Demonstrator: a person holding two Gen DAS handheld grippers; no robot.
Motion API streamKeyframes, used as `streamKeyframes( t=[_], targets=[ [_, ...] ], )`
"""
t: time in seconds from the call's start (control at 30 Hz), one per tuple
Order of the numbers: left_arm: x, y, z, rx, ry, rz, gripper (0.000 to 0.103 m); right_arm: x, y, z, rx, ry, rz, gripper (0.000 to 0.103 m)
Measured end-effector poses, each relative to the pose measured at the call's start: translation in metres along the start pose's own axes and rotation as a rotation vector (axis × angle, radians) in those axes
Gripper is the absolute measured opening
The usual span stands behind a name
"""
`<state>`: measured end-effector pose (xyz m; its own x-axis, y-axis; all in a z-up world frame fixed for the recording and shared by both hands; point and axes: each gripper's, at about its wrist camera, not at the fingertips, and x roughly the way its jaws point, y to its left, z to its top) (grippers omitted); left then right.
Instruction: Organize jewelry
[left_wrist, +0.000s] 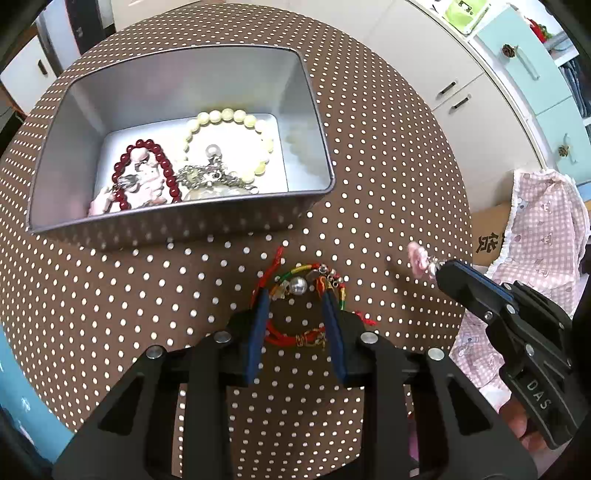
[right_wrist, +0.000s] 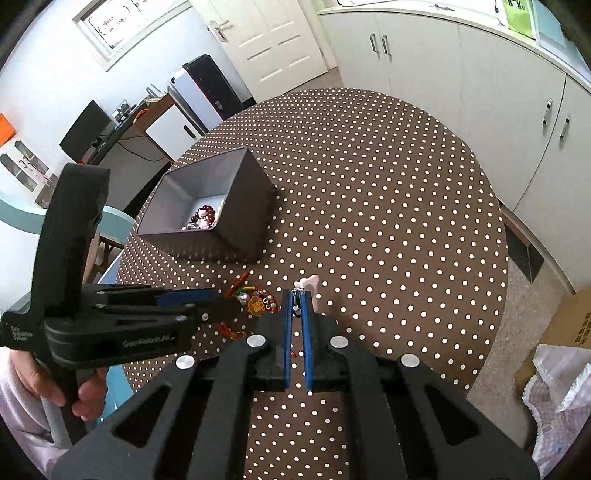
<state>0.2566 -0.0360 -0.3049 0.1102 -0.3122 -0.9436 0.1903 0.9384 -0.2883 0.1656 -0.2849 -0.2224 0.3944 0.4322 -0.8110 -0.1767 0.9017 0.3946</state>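
Note:
A red cord bracelet (left_wrist: 295, 286) with coloured beads and a silver bell lies on the dotted tablecloth, just in front of the grey tin box (left_wrist: 166, 96). My left gripper (left_wrist: 295, 295) points down over it, open. Its blue fingers straddle the bell and charms, and the cord loops run past both fingers. Over the table to the right, my right gripper (left_wrist: 439, 269) is shut on a pink flower piece (left_wrist: 417, 258) by its silver clasp. In the right wrist view that piece (right_wrist: 308, 284) sticks out beyond the closed right gripper (right_wrist: 295, 299). The bracelet (right_wrist: 255, 301) lies to its left, at the left gripper (right_wrist: 232, 301).
The tin holds a cream bead bracelet (left_wrist: 229, 118), a dark red bead bracelet (left_wrist: 147, 162) and silver chains (left_wrist: 210, 177). The round table (right_wrist: 388, 184) drops off to the right. There a pink checked cloth (left_wrist: 535, 229) and a cardboard box (left_wrist: 489, 236) stand, with white cabinets behind.

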Motion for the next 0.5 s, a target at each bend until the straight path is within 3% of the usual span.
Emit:
streamKeyframes(
  t=[0.13,0.23,0.33,0.5],
  targets=[
    [0.016,-0.005,0.017,0.013,0.0,-0.013,0.03,0.001,-0.006,0.0,0.018,0.008,-0.001,0.004],
    [0.02,-0.007,-0.001,0.024,-0.008,-0.003,0.03,0.003,-0.01,0.0,0.027,0.014,-0.002,0.004],
    [0.017,-0.018,-0.014,0.03,-0.005,-0.015,0.018,0.004,-0.013,0.0,0.036,0.02,0.0,0.004],
    [0.027,-0.038,-0.017,0.071,-0.008,-0.006,0.01,0.005,-0.016,-0.002,0.045,0.032,0.006,0.004]
  ],
)
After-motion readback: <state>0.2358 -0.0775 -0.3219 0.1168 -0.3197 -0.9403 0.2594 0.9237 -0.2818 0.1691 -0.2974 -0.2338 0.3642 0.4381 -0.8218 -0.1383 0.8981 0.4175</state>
